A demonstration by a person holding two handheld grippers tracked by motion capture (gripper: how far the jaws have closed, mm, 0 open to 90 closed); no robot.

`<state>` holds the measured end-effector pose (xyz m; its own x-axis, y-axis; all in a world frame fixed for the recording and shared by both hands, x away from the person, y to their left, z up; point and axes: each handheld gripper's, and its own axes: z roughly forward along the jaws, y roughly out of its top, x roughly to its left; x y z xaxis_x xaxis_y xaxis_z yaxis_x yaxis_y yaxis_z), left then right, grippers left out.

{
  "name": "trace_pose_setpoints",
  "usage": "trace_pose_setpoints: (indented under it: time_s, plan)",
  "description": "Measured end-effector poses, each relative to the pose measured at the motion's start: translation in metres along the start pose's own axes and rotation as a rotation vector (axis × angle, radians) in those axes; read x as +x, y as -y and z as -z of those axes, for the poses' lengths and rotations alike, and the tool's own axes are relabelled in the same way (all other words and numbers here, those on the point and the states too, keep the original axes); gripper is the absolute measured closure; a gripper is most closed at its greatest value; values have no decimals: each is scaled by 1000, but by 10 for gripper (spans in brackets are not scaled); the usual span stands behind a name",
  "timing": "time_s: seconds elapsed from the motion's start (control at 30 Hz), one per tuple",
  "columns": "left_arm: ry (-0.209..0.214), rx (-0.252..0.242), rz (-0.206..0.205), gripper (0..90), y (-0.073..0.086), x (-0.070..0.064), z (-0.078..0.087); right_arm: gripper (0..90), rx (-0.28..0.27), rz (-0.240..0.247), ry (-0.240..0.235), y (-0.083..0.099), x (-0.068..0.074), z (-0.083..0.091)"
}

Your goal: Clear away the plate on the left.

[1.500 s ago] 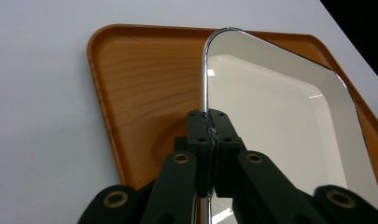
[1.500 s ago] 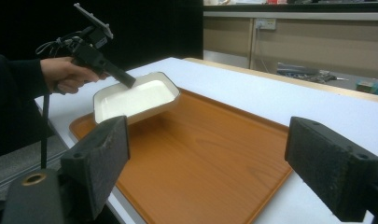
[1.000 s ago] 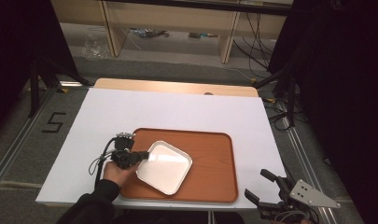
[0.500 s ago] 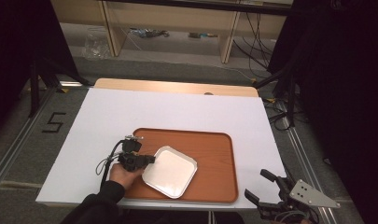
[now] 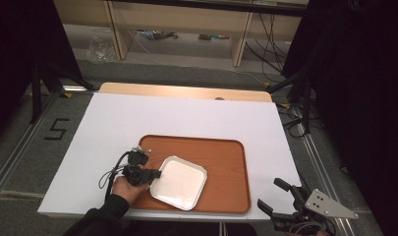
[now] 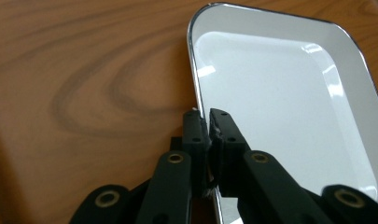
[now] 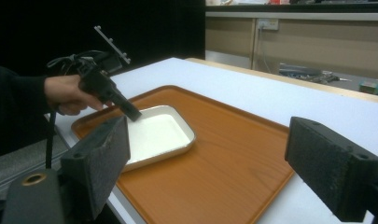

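The dish (image 5: 179, 182), a white square one with rounded corners and a raised rim, lies on the brown tray (image 5: 221, 157), in the tray's near left part and turned a little askew to the tray's edges. The tray sits on the white tabletop (image 5: 186, 118), toward the near edge and somewhat right of the middle. The left gripper (image 5: 155, 173) comes in from the near left corner of the tabletop, held in a hand (image 5: 127, 189) with a dark sleeve, and its jaws are clenched on the dish's left rim. In the left gripper view the two black jaws meet on that thin shiny rim, one inside the dish (image 6: 289, 93) and one outside it, over the wood grain of the tray (image 6: 84, 70). The right gripper view shows the same grip from the side: the left gripper (image 7: 130, 113) slants down to the dish (image 7: 158, 133) at its near edge. Whether the dish is lifted or flat on the tray I cannot tell. The right gripper (image 5: 277, 199) hangs beyond the near right corner of the tabletop, off the tabletop, well apart from the dish. Its jaws are released, spread wide with nothing between them.
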<state>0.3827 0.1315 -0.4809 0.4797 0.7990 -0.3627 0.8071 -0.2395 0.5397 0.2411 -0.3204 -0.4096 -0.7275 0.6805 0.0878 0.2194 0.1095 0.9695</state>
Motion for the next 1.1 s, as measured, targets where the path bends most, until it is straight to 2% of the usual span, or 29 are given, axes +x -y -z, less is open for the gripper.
trace_pose_setpoints:
  time_s: [0.03, 0.07, 0.17, 0.2, 0.23, 0.33, 0.4, 0.43, 0.53, 0.6, 0.63, 0.67, 0.73, 0.77, 1.1]
  plan:
    - [4, 16, -12, 838, 1, 1, 2, 150, -9, -7, 4, 1, 1, 0]
    - [6, 11, -3, 836, 3, 1, 2, 149, 13, 8, -3, 0, -1, 1]
    - [4, 19, -10, 831, 5, 1, 5, 150, -6, 0, -1, 0, -1, 0]
    - [-4, 13, 3, 829, 6, 0, 5, 150, 11, 5, 5, 0, -1, 0]
    - [-1, 26, -13, 826, 7, 1, 6, 149, 10, 6, 4, 1, -1, 0]
    - [1, 30, -13, 816, 11, -1, 9, 150, 0, 1, 4, 0, -1, 0]
    - [3, 40, -24, 810, 13, -2, 11, 150, 7, -2, 20, 1, 0, 1]
    - [-5, 37, -22, 807, 14, -3, 11, 150, 14, 4, 8, 1, -1, 0]
    - [-1, 47, -25, 806, 19, -6, 14, 150, 0, 3, 3, 0, -1, 0]
    - [1, 53, -30, 805, 23, -8, 16, 150, 13, 4, 7, 0, -1, 1]
    - [-3, 51, -24, 801, 24, -9, 16, 150, -2, -14, 23, 1, 0, 0]
    - [6, 61, -34, 800, 25, -9, 17, 150, -23, -26, 32, 2, 2, -1]
    - [14, 73, -40, 797, 28, -12, 19, 149, -10, -25, 26, 1, 1, 0]
    - [17, 78, -45, 794, 29, -13, 20, 150, -5, -7, 4, 1, 0, -1]
    - [39, 91, -47, 764, 34, -21, 20, 150, 3, -3, 0, 0, -1, -1]
